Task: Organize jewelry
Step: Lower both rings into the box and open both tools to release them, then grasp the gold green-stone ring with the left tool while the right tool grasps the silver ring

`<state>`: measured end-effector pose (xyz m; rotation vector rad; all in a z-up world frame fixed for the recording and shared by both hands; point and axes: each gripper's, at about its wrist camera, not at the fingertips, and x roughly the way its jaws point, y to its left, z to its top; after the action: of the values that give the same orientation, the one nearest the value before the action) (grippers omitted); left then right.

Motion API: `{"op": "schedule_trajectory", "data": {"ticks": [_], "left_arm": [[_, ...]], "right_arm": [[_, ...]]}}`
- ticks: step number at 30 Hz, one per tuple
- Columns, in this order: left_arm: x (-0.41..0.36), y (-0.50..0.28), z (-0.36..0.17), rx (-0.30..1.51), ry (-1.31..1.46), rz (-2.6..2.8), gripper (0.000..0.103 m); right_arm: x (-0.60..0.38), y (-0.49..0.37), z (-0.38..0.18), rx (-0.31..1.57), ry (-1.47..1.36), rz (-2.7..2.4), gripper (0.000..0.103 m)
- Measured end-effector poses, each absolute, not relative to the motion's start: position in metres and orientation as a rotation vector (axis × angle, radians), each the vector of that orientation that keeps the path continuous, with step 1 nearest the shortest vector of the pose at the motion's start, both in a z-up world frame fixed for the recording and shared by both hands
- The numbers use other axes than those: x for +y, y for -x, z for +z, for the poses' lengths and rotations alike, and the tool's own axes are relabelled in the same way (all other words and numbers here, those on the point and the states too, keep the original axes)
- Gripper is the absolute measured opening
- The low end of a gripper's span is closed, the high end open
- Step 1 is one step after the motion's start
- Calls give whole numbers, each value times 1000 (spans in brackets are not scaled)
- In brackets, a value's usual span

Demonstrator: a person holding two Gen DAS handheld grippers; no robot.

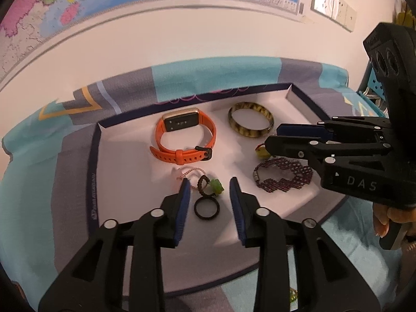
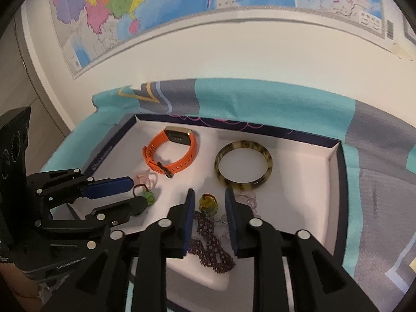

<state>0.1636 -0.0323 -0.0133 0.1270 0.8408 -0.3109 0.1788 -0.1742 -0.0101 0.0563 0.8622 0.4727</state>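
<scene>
Low centre of the tray (image 1: 124, 161) | left claw (image 1: 209, 195) apart over black ring (image 1: 207, 208) | right claw (image 2: 209, 208) apart over amber charm (image 2: 207, 202) | risk: snagging the purple bracelet (image 2: 210, 244) beside it

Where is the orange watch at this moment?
The orange watch lies in the white tray, toward its far wall, left of the mottled bangle in both wrist views.

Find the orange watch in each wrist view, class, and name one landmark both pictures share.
Left wrist view: the orange watch lies centre-left in the tray, left of the bangle.
Right wrist view: the watch lies upper-left in the tray, again left of the bangle.
Shared landmark: the bangle.
</scene>
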Motion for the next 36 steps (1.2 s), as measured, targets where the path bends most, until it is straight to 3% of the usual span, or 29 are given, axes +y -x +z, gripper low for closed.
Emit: {"op": "schedule_trajectory", "data": {"ticks": [8, 14, 31, 36], "left_arm": [[-21, -122, 11, 740, -134, -333, 37], [-15, -88, 17, 712, -140, -399, 39], [-18, -38, -29, 829, -177, -443, 48], [-20, -36, -30, 833, -177, -445, 49]], "right_arm": [[-182, -134, 15, 786, -66, 537, 36], [-180, -97, 13, 798, -43, 590, 37], [-158, -43, -32, 910, 58, 607, 42], [-151, -39, -32, 901, 114, 580, 35]]}}
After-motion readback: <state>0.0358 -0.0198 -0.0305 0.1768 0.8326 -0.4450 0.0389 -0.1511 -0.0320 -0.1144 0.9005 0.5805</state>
